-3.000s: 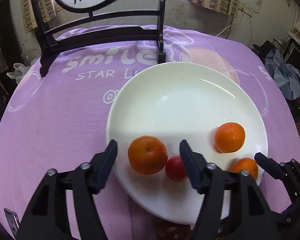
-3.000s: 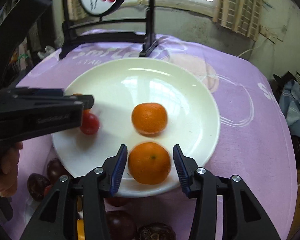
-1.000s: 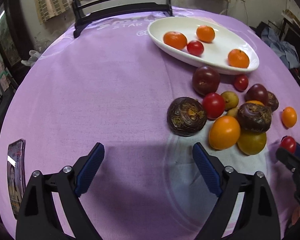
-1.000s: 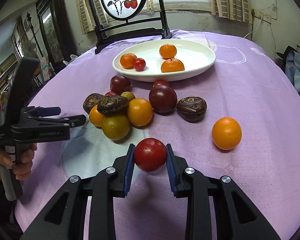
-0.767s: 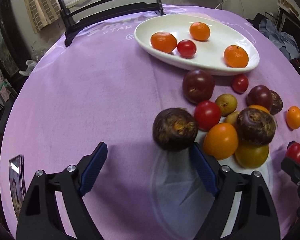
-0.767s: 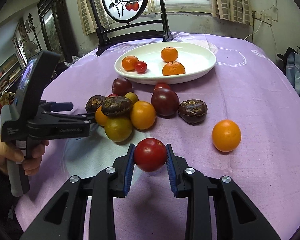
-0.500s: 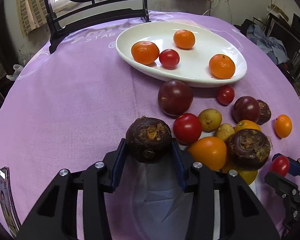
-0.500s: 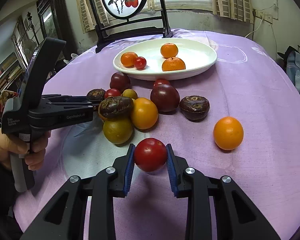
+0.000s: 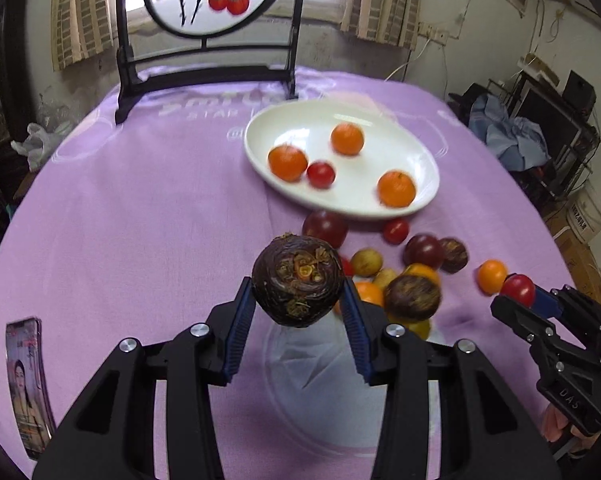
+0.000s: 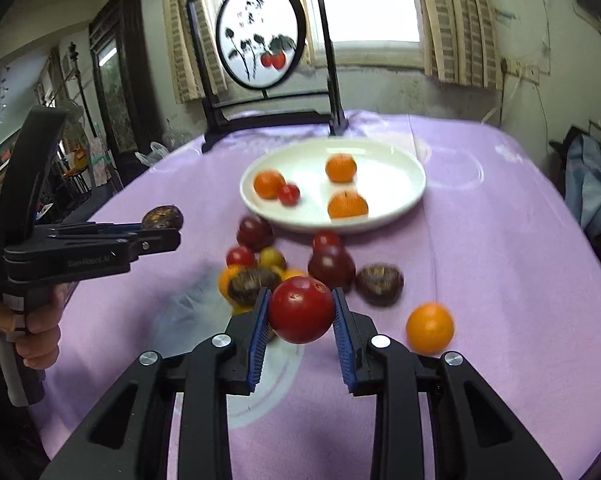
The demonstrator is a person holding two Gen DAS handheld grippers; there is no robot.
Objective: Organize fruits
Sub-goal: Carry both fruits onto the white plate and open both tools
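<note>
My left gripper [image 9: 298, 300] is shut on a dark brown wrinkled fruit [image 9: 298, 280] and holds it above the purple cloth. My right gripper [image 10: 300, 314] is shut on a red tomato [image 10: 301, 309], also lifted; it shows at the right of the left wrist view [image 9: 518, 286]. A white plate [image 9: 380, 208] farther back holds three oranges and a small red tomato [image 9: 321, 173]. A pile of loose fruit [image 10: 296, 264] lies on the cloth between the plate and both grippers. A lone orange [image 10: 429, 328] lies right of the pile.
A black stand with a round painted screen [image 10: 260, 44] stands at the table's far edge. A phone [image 9: 26, 380] lies near the table's left edge. A white napkin [image 9: 320, 360] lies under the near side of the pile. Clutter stands beyond the right side.
Both grippers have risen with their fruit and the views now look more level. The left gripper had closed on the dark brown fruit and lifted it off the cloth.
</note>
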